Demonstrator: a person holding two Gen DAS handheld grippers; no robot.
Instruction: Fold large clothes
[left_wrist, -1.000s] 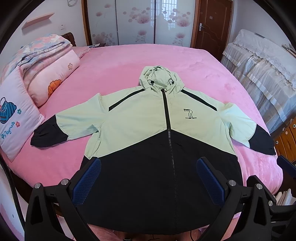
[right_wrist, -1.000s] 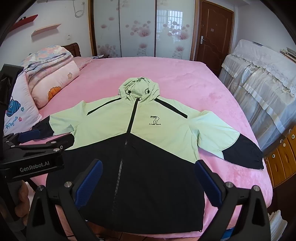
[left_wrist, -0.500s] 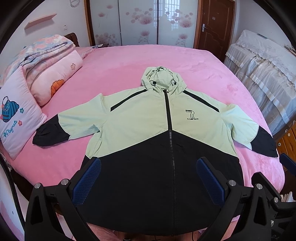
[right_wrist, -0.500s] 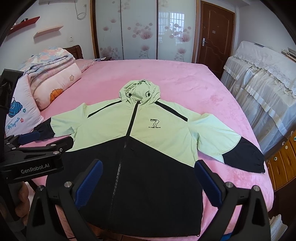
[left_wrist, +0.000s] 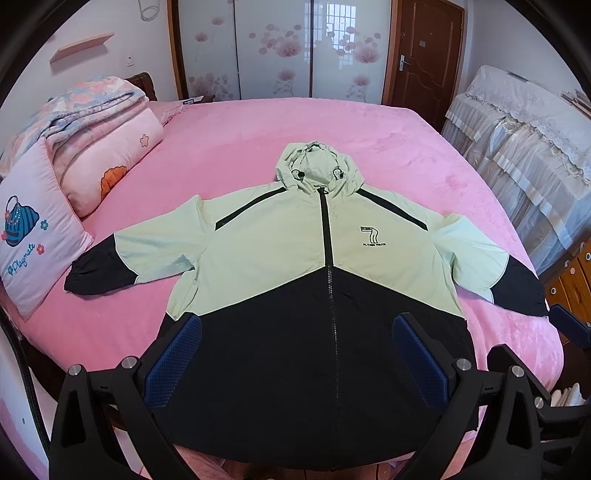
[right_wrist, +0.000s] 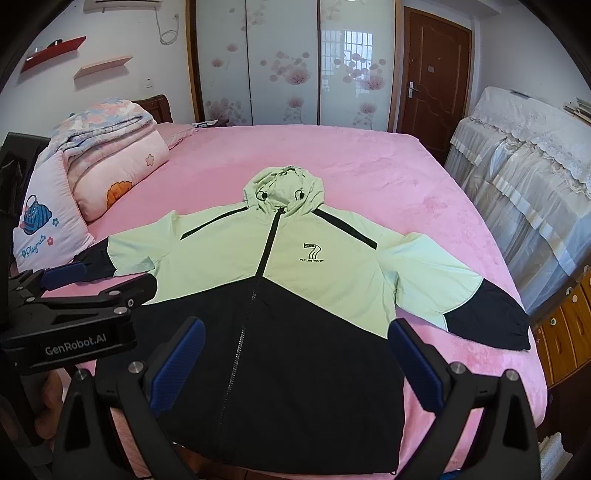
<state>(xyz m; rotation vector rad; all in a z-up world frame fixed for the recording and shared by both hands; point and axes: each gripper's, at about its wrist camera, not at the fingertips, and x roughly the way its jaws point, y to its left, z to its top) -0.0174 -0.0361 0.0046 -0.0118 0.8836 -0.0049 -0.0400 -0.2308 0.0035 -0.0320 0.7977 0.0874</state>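
Observation:
A hooded jacket (left_wrist: 288, 251) (right_wrist: 221, 258), pale green above and black below, lies zipped and face up on the pink bed (left_wrist: 240, 147) (right_wrist: 369, 170), both sleeves spread out sideways. My left gripper (left_wrist: 297, 354) hangs open above the jacket's black hem, nothing between its blue pads. My right gripper (right_wrist: 295, 358) is open too, over the hem a little to the right. In the right wrist view the left gripper's black body (right_wrist: 74, 317) shows at the left edge, over the jacket's left sleeve cuff.
Folded quilts (left_wrist: 92, 122) and a pink pillow (left_wrist: 33, 236) are stacked at the bed's left side. A lace-covered piece of furniture (left_wrist: 524, 147) and wooden drawers (right_wrist: 569, 325) stand to the right. Wardrobe doors (left_wrist: 277, 48) and a brown door (left_wrist: 424, 55) are behind.
Both cameras have drawn back and risen slightly, so the jacket sits a little lower in each view. The jacket has not moved; both grippers stay open.

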